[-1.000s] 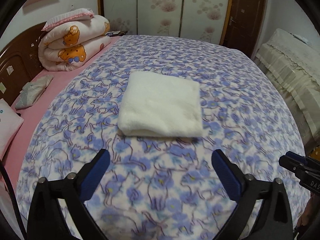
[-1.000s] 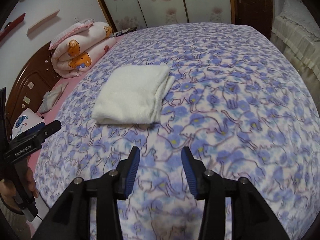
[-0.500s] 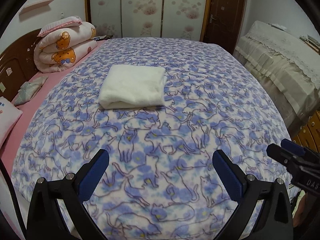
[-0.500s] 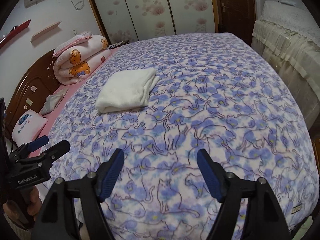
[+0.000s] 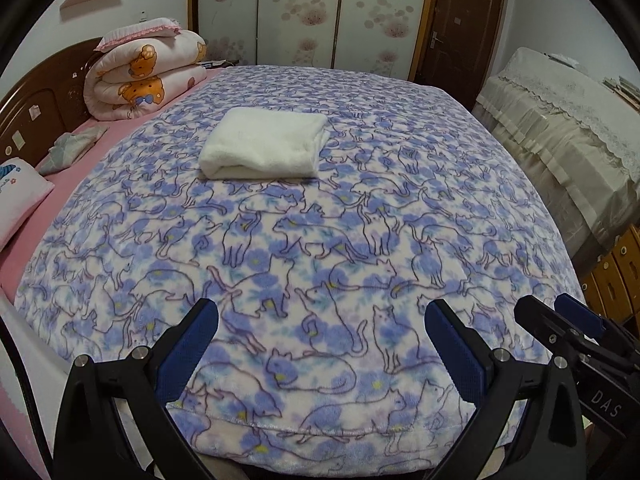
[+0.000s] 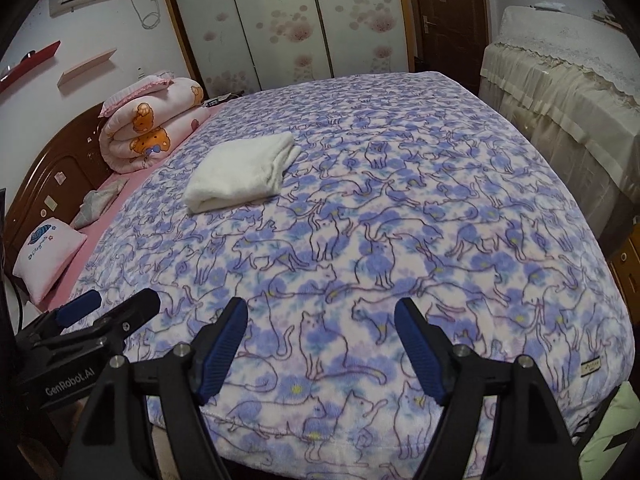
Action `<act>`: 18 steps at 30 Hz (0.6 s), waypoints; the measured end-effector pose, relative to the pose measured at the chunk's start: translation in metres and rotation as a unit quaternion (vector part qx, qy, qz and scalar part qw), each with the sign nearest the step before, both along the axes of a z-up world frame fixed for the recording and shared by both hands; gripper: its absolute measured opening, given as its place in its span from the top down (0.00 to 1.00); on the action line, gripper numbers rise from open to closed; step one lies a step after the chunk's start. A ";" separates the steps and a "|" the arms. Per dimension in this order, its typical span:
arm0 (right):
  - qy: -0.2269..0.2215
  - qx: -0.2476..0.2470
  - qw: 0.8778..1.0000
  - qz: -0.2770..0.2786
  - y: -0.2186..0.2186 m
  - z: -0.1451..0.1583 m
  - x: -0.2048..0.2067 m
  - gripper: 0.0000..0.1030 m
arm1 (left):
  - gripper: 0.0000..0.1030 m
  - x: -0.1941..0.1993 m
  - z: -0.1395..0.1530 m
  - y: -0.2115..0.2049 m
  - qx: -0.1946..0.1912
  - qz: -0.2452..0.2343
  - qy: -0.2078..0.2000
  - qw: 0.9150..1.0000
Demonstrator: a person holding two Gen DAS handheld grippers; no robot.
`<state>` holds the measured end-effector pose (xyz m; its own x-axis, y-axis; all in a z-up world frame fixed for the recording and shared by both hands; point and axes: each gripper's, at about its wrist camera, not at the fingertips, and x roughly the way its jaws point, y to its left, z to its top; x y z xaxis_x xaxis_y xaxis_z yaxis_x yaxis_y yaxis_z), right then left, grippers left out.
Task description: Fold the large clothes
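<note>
hovering both black blue-padded grippers, left gripper (image 5: 322, 354) and right gripper (image 6: 320, 346), released and empty, near bed edge; white fluffy folded garment (image 5: 262, 149) lying finished, nothing apparently remaining.

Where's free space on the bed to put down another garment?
Most of the cat blanket is bare: the whole near stretch between the folded white garment and the foot edge, plus the right side toward the covered furniture. Crowded only at the headboard side: rolled quilt, pillow.
</note>
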<state>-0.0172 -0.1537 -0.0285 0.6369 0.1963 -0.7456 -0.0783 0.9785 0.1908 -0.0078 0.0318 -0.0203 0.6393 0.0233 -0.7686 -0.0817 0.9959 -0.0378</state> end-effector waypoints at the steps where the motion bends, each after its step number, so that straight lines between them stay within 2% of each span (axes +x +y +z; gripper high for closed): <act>1: 0.003 0.006 1.000 0.000 -0.001 -0.002 -0.002 0.26 | 0.01 -0.003 -0.001 -0.003 0.004 -0.002 0.001 1.000; 14: 0.016 0.018 1.000 -0.009 -0.007 -0.014 -0.015 0.26 | 0.01 -0.014 -0.014 -0.019 0.031 0.001 0.019 0.999; 18: 0.013 0.012 1.000 -0.013 -0.007 -0.015 -0.019 0.26 | 0.01 -0.014 -0.016 -0.019 0.020 0.004 0.027 0.999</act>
